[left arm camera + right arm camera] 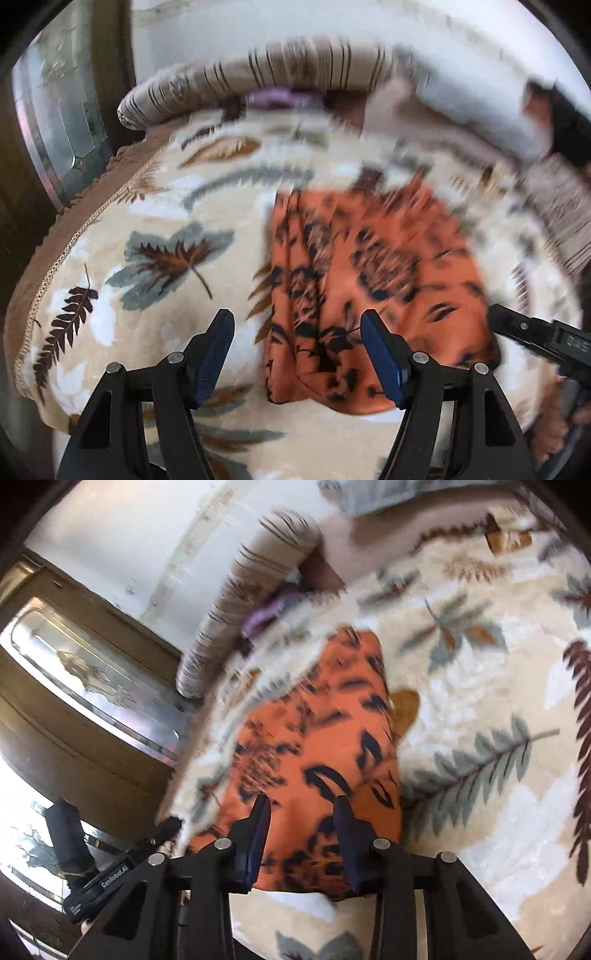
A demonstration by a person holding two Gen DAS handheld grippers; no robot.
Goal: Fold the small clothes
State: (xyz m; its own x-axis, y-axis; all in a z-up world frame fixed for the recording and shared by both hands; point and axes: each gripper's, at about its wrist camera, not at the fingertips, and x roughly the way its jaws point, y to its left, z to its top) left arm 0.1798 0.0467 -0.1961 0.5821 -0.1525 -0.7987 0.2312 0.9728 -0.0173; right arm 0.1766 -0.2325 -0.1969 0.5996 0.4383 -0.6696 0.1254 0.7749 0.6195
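An orange garment with a dark leaf print [373, 280] lies folded on a cream blanket with leaf patterns [147, 221]. My left gripper [297, 325] is open above the garment's near left edge, with nothing between its blue pads. The right gripper's body [539, 339] shows at the garment's right edge. In the right wrist view the same garment [314, 746] lies under my right gripper [301, 805], which is open and empty above its near end. The left gripper's body [110, 875] shows at lower left. Both views are motion-blurred.
A striped bolster pillow [258, 70] lies along the far edge of the bed, with a purple cloth [273, 98] beside it. A wooden cabinet with a glass panel [74, 686] stands past the bed's edge. A white wall [129, 535] is behind.
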